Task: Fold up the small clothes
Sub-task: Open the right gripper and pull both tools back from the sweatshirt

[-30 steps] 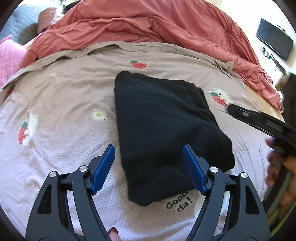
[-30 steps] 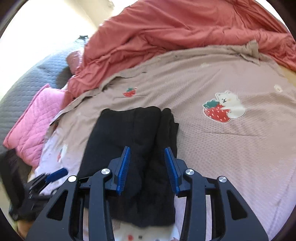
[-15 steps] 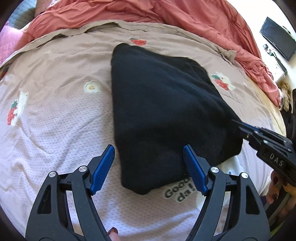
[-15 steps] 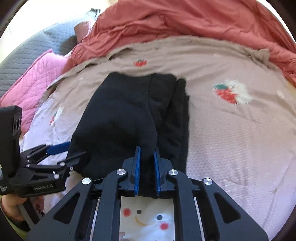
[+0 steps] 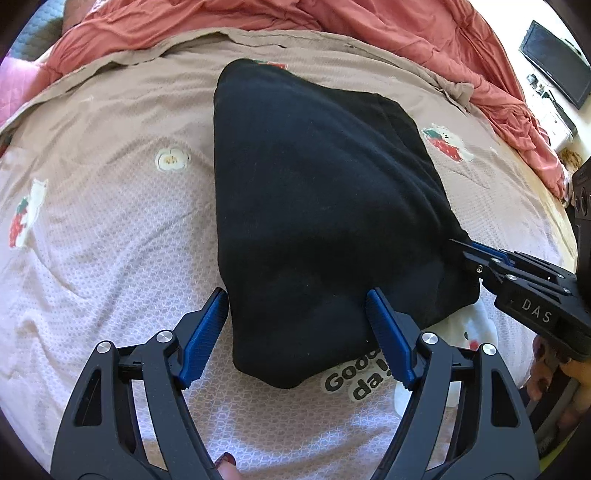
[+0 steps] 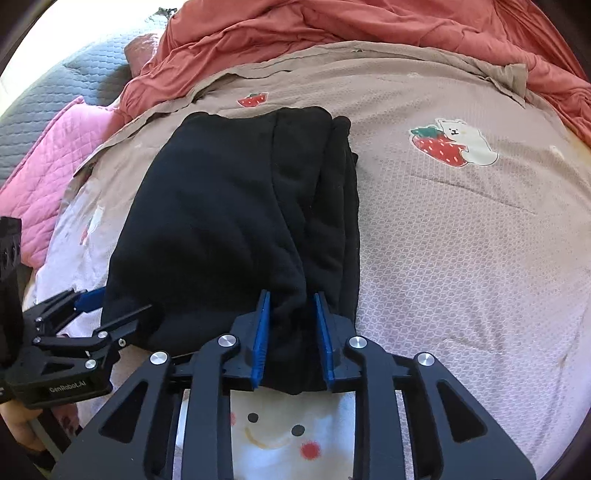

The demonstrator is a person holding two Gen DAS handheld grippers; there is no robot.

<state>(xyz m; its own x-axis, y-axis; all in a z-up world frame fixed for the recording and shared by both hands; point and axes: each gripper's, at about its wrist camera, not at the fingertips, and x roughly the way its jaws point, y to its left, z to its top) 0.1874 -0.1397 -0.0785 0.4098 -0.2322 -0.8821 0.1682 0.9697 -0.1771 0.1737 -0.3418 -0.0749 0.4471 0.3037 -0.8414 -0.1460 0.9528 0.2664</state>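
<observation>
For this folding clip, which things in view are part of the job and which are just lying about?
Part of the job:
- black garment
- left claw
- right claw

Just lying about:
- printed bed cover
- red duvet
- pink quilted pillow
- wall screen

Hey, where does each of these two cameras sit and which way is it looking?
Left wrist view: on the left gripper, angled down at the black garment; its blue fingers straddle the near left corner, spread wide.
Right wrist view: on the right gripper, angled down at the garment's near right corner; its fingers, which just opened slightly, flank a fabric bunch.
Shared: the garment, strawberry bedsheet, and each view shows the other gripper.
</observation>
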